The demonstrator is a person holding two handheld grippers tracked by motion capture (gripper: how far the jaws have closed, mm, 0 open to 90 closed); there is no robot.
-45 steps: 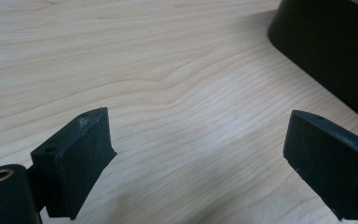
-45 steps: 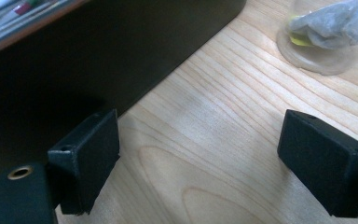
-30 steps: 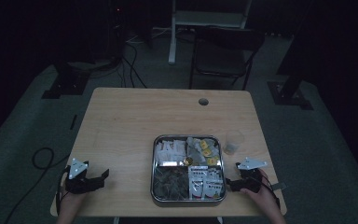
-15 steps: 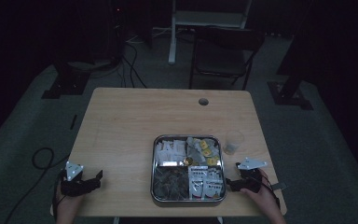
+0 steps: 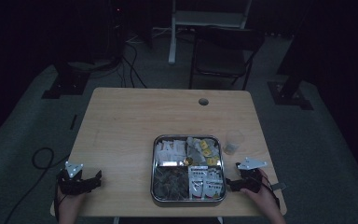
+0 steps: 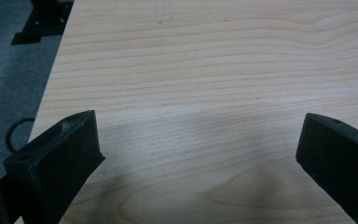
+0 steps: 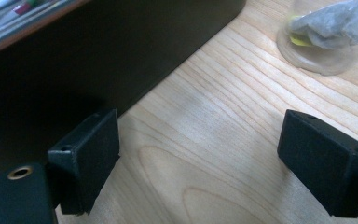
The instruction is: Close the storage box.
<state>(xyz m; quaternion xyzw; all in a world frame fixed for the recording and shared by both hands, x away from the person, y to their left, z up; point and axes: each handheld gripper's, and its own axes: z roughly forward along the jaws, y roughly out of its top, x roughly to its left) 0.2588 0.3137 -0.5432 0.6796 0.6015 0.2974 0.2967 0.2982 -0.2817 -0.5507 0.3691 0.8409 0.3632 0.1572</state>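
Note:
A metal tray (image 5: 153,186) with four compartments of sachets and tea bags sits at the table's front right. Right of its far corner stands a clear glass cup (image 5: 233,141) with a tea bag inside. In the right gripper view the cup (image 7: 319,35) is at the top right. My left gripper (image 5: 97,178) rests open near the front left corner, its jaws pointing right. In its own view the left gripper (image 6: 198,135) spans bare wood. My right gripper (image 5: 230,185) lies open just right of the tray. In its own view the right gripper (image 7: 200,140) has the tray's dark wall (image 7: 121,60) beside its left jaw.
The wooden table (image 5: 135,121) has a round cable hole (image 5: 203,101) near its far edge. A folding chair (image 5: 223,51) stands behind the table. Cables (image 5: 39,156) lie on the grey floor at the left. The table's left edge (image 6: 51,88) is close to my left jaw.
My left gripper has slid a little to the left and toward the front edge. The right gripper, tray and cup have stayed put.

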